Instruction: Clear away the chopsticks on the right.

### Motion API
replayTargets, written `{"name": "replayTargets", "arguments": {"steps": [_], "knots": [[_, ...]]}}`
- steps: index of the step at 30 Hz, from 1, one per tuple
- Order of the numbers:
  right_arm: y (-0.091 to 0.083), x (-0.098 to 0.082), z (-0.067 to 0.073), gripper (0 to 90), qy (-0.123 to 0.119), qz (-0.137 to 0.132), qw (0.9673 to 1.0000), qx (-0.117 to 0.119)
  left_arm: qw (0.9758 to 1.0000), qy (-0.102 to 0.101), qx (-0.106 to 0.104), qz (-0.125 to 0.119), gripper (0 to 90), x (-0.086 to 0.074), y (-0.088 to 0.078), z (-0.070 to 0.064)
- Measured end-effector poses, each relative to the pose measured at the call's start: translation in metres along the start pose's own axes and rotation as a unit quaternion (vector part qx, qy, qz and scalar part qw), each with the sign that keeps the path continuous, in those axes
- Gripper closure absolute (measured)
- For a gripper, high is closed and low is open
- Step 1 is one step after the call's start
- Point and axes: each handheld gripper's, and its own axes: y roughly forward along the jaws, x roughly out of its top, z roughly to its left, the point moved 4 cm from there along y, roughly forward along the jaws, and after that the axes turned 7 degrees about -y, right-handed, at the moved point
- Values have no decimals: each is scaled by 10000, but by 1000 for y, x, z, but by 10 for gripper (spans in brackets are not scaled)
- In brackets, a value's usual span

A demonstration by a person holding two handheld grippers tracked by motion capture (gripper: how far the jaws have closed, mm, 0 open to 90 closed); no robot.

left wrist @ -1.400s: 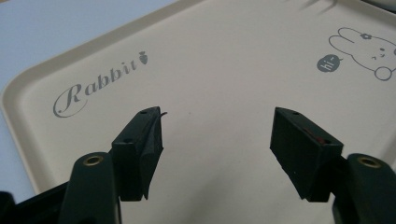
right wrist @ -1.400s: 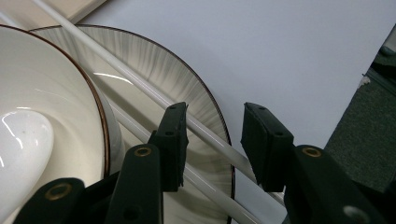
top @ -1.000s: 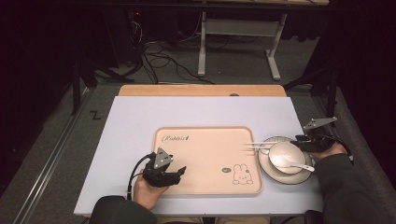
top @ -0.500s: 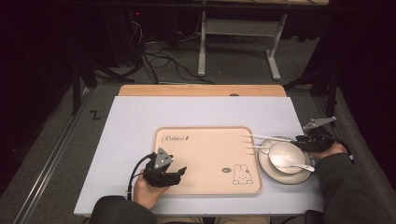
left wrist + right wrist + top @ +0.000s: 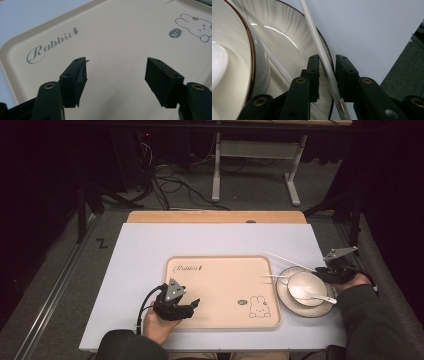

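Observation:
A white chopstick (image 5: 290, 262) slants across the table from the plate (image 5: 300, 310) toward the back left. My right gripper (image 5: 320, 271) holds its near end at the plate's right rim. In the right gripper view the jaws have just been closing and stand tight on the chopstick (image 5: 314, 30), my right gripper (image 5: 327, 72) above the plate's edge (image 5: 287, 32). A second chopstick (image 5: 274, 60) lies on the plate beside the bowl (image 5: 234, 62). My left gripper (image 5: 192, 304) rests open over the beige rabbit tray (image 5: 220, 285), with nothing between its jaws (image 5: 116, 72).
A white spoon (image 5: 312, 296) lies in the bowl (image 5: 305, 285). The tray (image 5: 120, 32) is bare, printed with "Rabbit" and a bunny. The pale table top (image 5: 150, 250) ends close behind the plate on the right; dark floor, cables and a stand lie beyond.
The right jaws have narrowed onto one chopstick, and its far end has swung away from its twin toward the back of the table. The left gripper has not moved.

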Motion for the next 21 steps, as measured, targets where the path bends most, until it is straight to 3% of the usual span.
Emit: {"name": "replayTargets", "arguments": {"steps": [13, 21], "knots": [[-1, -1, -2, 810, -194, -4, 9998, -63, 10000, 15, -7, -4, 344, 0, 1, -1], [-2, -2, -2, 824, -169, -53, 9998, -66, 10000, 17, -4, 2, 344, 0, 1, -1]]}}
